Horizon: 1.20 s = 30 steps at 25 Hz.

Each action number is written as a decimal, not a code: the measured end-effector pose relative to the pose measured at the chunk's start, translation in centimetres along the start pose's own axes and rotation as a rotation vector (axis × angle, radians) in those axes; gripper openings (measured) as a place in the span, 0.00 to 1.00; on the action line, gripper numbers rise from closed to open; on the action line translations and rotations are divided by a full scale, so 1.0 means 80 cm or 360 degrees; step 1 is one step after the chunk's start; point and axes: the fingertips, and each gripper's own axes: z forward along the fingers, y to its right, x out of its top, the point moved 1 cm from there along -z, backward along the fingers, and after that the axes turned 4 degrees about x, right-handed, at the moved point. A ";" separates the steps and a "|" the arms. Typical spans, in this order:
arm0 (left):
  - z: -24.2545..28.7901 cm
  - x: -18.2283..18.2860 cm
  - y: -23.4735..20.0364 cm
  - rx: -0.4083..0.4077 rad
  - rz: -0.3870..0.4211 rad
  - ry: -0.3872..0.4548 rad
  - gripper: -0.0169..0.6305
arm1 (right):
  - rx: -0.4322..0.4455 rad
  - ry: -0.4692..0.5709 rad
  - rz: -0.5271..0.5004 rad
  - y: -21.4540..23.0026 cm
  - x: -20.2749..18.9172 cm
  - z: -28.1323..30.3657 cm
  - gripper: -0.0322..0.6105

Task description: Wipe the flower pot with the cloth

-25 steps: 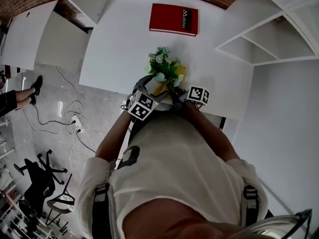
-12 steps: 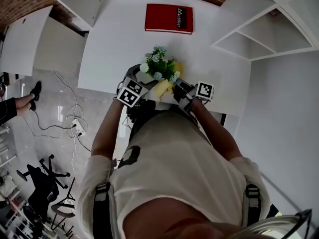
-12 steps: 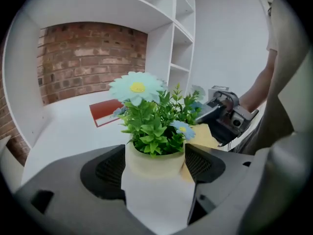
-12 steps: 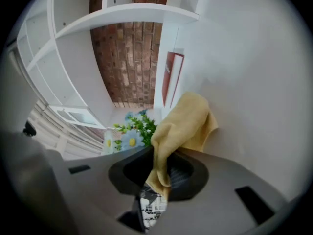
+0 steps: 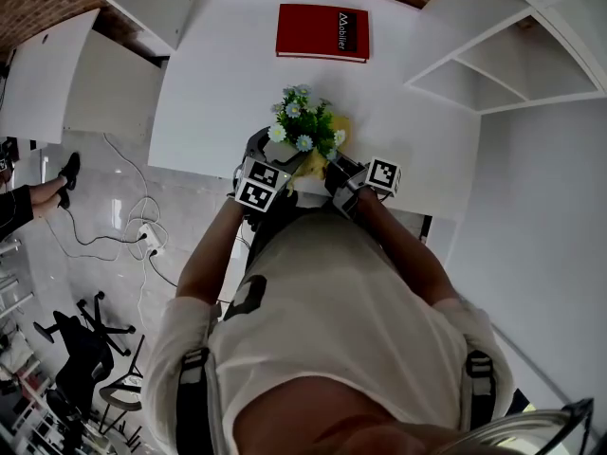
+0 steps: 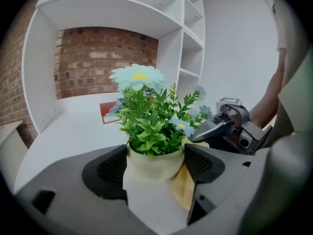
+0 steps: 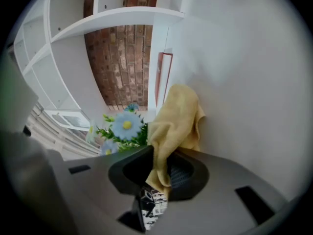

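Observation:
A cream flower pot (image 6: pixel 152 166) with green leaves and pale blue flowers (image 5: pixel 306 127) stands near the front edge of the white table (image 5: pixel 218 93). My left gripper (image 6: pixel 157 163) is shut on the pot, one pad against each side. In the head view this left gripper (image 5: pixel 283 160) is at the pot's left. A yellow cloth (image 7: pixel 177 119) hangs up out of my right gripper (image 7: pixel 164 168), which is shut on it. The right gripper (image 5: pixel 334 171) holds the cloth (image 5: pixel 317 165) against the pot's right side. The cloth (image 6: pixel 184 188) also shows behind the pot, below the right gripper (image 6: pixel 230 127).
A red book (image 5: pixel 322 32) lies at the far side of the table. White shelving (image 5: pixel 503 64) stands to the right and a white panel (image 5: pixel 57 64) to the left. Cables (image 5: pixel 133 226) and a chair (image 5: pixel 81 344) are on the floor at the left.
The left gripper has shifted sideways at the pot's left and stays shut on it. The right gripper has turned and lifted a little with the cloth. Less yellow shows beside the pot.

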 end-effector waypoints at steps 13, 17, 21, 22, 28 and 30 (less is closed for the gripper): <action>-0.014 -0.023 -0.002 0.0071 0.0057 -0.0143 0.60 | -0.0236 -0.0259 -0.0080 0.034 -0.023 0.007 0.16; -0.015 -0.006 -0.021 -0.0013 0.0058 -0.0087 0.60 | -0.0231 -0.0279 -0.0157 0.026 -0.020 0.000 0.16; -0.003 0.007 -0.018 -0.0129 0.0092 -0.0088 0.60 | 0.0051 -0.0153 -0.0126 -0.026 0.003 -0.006 0.16; 0.000 0.008 -0.017 -0.0139 0.0076 -0.0077 0.60 | 0.0149 -0.0097 -0.0100 -0.042 0.012 -0.005 0.16; 0.001 0.005 -0.007 -0.0028 -0.0039 0.0005 0.59 | 0.0287 -0.0078 -0.0054 -0.055 0.015 0.012 0.16; -0.003 0.003 -0.003 -0.0004 -0.0041 0.0004 0.59 | 0.0286 -0.0051 -0.0024 -0.050 0.008 0.013 0.16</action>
